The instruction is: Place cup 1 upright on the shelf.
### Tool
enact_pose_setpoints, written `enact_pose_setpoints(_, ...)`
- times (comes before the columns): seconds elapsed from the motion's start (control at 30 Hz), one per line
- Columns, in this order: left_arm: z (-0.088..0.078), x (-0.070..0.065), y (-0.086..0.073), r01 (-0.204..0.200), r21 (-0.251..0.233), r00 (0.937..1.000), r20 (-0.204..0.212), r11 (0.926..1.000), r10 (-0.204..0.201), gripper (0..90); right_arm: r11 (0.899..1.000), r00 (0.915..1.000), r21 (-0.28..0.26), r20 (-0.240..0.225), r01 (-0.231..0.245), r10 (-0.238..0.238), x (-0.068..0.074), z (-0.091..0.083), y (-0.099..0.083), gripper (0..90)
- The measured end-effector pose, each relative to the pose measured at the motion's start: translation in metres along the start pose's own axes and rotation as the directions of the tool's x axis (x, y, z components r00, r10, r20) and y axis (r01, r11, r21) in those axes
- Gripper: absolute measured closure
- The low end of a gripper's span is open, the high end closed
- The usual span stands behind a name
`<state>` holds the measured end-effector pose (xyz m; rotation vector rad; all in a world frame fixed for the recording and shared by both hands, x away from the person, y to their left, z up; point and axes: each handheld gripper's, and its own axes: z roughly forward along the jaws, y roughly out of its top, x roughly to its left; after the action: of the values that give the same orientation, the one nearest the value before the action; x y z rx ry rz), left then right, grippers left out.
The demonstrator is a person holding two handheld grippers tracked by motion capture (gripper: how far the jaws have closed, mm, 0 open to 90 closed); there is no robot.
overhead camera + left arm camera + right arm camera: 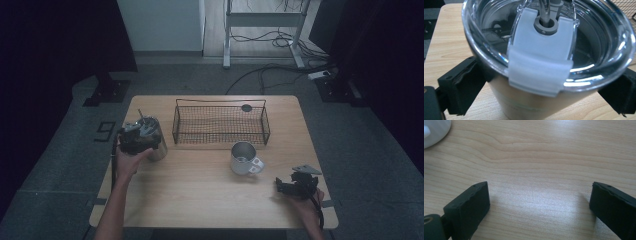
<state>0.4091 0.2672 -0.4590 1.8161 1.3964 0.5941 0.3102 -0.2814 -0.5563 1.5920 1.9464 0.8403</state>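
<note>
A steel tumbler [154, 134] with a clear lid and a straw stands upright at the table's left side. My left gripper [134, 141] holds it from the near side. In the left gripper view the tumbler [529, 102] sits between the two black jaws, which press on its body just under the lid [541, 57]. A metal mug [243, 157] with a white handle stands right of centre. My right gripper [289, 186] rests low near the front right edge, open, with bare wood between its jaws [539, 202]. The mug's white edge [434, 130] shows at that view's upper left.
A black wire basket [220, 122] stands at the back middle of the wooden table [200, 195], with a small dark round disc [246, 107] at its far right corner. Its mesh [627, 7] lies just beyond the tumbler. Cables and a desk frame are on the floor behind.
</note>
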Motion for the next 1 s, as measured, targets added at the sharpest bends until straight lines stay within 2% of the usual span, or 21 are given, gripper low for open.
enact_pose_setpoints(0.07, 0.006, -0.003, 0.001, -0.012, 0.007, 0.9996, -0.026, 0.9999, 0.012, 2.2, 1.0, 1.0, 0.0, 0.0, 0.0, 0.0, 0.0, 0.0, 0.0, 3.2)
enact_pose_setpoints(0.33, 0.017, -0.007, 0.0, -0.04, 0.023, 0.9962, -0.077, 0.9989, 0.042, 2.4, 1.0, 1.0, -0.002, -0.002, 0.002, -0.002, 0.0, 0.0, 0.0, 3.8)
enact_pose_setpoints(1.0, 0.016, -0.007, -0.001, -0.049, 0.017, 0.996, -0.074, 0.9986, 0.05, 3.9, 1.0, 1.0, -0.007, -0.003, 0.0, 0.0, 0.0, 0.0, 0.0, 5.2)
